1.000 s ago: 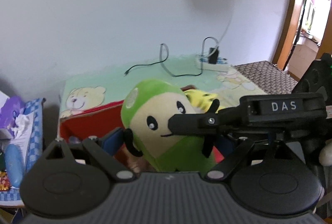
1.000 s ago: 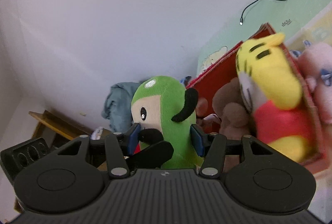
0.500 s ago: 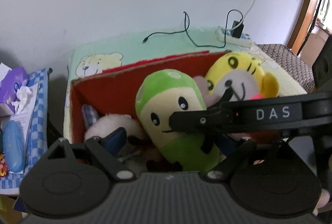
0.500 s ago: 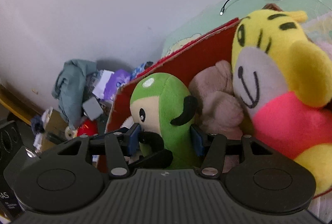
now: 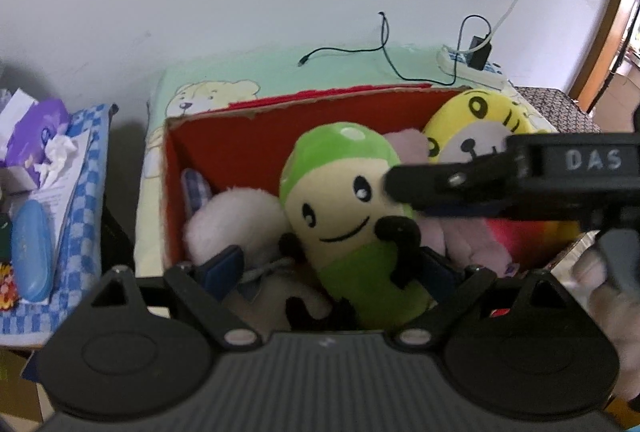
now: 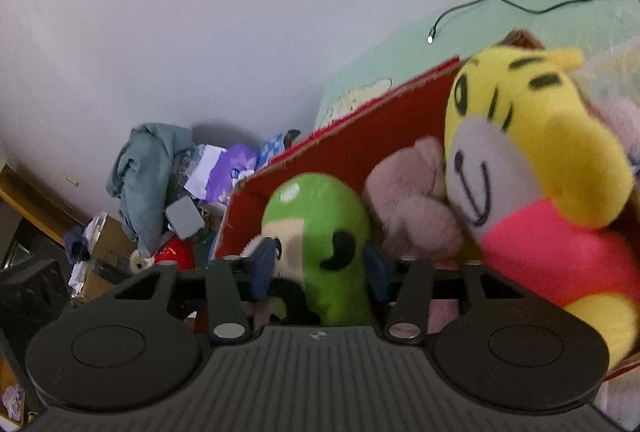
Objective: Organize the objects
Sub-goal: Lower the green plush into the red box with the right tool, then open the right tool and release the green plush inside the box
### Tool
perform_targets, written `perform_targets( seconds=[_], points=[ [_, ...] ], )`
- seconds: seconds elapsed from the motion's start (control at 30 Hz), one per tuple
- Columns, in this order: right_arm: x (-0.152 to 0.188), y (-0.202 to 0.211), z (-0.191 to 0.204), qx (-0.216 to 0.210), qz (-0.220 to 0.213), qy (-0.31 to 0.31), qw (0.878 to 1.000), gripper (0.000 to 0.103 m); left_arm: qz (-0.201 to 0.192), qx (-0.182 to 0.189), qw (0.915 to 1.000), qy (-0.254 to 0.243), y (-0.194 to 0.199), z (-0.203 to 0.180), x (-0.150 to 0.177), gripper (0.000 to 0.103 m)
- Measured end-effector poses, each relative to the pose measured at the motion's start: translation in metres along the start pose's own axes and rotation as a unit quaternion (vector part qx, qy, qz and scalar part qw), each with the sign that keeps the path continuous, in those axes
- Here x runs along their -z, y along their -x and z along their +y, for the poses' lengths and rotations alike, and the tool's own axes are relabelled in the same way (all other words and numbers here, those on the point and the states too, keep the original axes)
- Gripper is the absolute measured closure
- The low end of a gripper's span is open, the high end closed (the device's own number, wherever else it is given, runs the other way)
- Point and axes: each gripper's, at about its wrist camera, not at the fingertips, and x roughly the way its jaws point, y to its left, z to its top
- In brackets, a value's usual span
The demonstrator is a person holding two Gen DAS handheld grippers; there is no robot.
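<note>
A green plush toy (image 5: 348,207) with a cream face sits inside the red cardboard box (image 5: 256,127), between a white plush (image 5: 236,220) and a pink plush (image 5: 464,236). A yellow tiger plush (image 5: 476,127) fills the box's right side. My right gripper (image 6: 318,268) is shut on the green plush (image 6: 324,232) down in the box; its black body crosses the left wrist view (image 5: 520,183). My left gripper (image 5: 332,268) is open, its blue pads on either side of the green plush without squeezing it. The tiger (image 6: 532,151) and pink plush (image 6: 408,191) show beside my right gripper.
The box stands on a green bear-print cloth (image 5: 248,83) by the wall, with a black cable (image 5: 380,47) and a power strip (image 5: 472,63) behind. At left lie a blue checked cloth (image 5: 84,167), tissues and a blue case (image 5: 30,252). Clothes and clutter (image 6: 148,171) are piled beyond.
The green plush has come down from above the box's rim into the box, held in my right gripper. Both cameras have tilted down over the box.
</note>
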Motion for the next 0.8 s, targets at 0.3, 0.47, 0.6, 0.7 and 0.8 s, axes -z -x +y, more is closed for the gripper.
perform_targets(
  seconds=[0.3, 0.47, 0.6, 0.7, 0.8],
  points=[
    [0.002, -0.019, 0.010, 0.036, 0.009, 0.045, 0.998, 0.076, 0.015, -0.032, 0.9994, -0.008, -0.008, -0.005, -0.001, 0.009],
    [0.001, -0.027, 0.009, 0.056, 0.012, 0.067, 0.996, 0.078, 0.026, -0.044, 0.9986, -0.010, -0.018, -0.008, -0.006, 0.009],
    [0.000, -0.025, 0.003, 0.056, 0.012, 0.074, 0.996, 0.081, 0.034, -0.053, 0.9979, -0.012, -0.024, -0.012, -0.008, 0.007],
    [0.001, -0.023, 0.002, 0.054, 0.009, 0.076, 0.996, 0.081, 0.036, -0.056, 0.9977, -0.013, -0.025, -0.013, -0.007, 0.006],
    [0.003, -0.021, 0.000, 0.052, 0.004, 0.077, 0.996, 0.081, 0.038, -0.060, 0.9974, -0.013, -0.026, -0.014, -0.007, 0.004]
  ],
)
